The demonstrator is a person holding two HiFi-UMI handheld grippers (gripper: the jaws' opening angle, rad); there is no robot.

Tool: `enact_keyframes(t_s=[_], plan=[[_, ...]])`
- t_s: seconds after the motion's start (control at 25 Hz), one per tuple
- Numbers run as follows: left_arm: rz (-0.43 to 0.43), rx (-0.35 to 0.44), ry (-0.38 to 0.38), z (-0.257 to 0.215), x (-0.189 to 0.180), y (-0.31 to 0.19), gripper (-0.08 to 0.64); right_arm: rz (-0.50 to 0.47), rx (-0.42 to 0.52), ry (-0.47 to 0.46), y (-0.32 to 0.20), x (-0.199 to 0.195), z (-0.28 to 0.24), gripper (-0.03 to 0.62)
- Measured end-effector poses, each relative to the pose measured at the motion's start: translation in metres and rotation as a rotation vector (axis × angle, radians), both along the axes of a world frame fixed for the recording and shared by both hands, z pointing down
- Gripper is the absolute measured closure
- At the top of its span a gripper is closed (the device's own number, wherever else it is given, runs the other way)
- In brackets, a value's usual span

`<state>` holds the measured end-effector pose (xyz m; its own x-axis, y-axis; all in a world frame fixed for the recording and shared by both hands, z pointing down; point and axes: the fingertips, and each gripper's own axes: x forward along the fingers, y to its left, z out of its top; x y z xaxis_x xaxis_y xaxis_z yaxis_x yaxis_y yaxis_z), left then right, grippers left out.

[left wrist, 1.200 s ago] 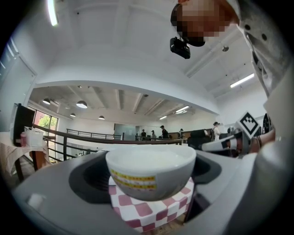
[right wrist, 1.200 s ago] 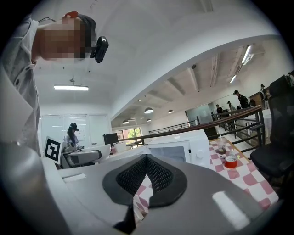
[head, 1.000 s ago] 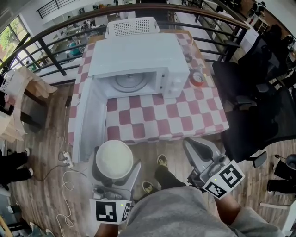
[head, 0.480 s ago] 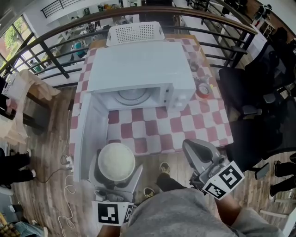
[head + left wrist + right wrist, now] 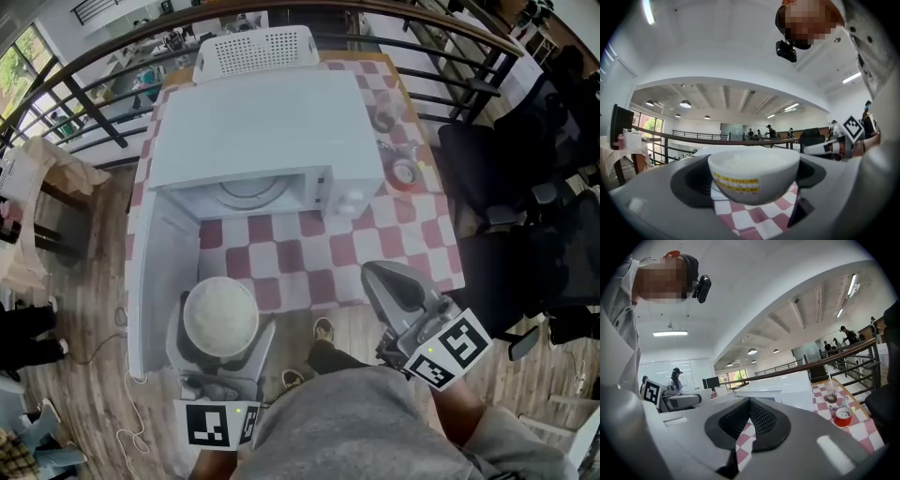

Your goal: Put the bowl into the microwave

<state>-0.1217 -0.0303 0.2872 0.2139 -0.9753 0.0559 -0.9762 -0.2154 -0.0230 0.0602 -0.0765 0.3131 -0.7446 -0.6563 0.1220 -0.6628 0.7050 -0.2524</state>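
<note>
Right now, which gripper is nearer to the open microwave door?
Left. The left gripper, holding the bowl, is just beside the door; the right gripper is farther right.

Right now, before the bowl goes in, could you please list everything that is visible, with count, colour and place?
microwave: one, white, on the table, door open
bowl: one, white with yellow band, in the jaws of the left gripper
table: one, red-and-white checked cloth
basket: one, white, behind the microwave
round container: one, red, right of the microwave
cup: one, clear, dark drink, beyond the container
office chairs: at least two, black, right of the table
left gripper: one, grey, shut on the bowl
right gripper: one, grey, shut, empty
</note>
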Motion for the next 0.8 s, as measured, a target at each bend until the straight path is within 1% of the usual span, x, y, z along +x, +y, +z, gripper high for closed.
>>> enact_keyframes(t_s=[0.16,0.44,0.8], plan=[[-0.008,0.000,0.005,0.001,0.009,-0.012,0.054,0.009,-0.010,-0.018,-0.014,0.013,0.002,0.592],[-0.012,0.004,0.001,0.002,0.023,-0.023,0.054,0.020,-0.001,-0.029,-0.035,0.028,0.003,0.592],[-0.028,0.007,-0.012,0.002,0.027,-0.030,0.052,0.010,0.005,-0.041,-0.046,0.033,0.004,0.592]])
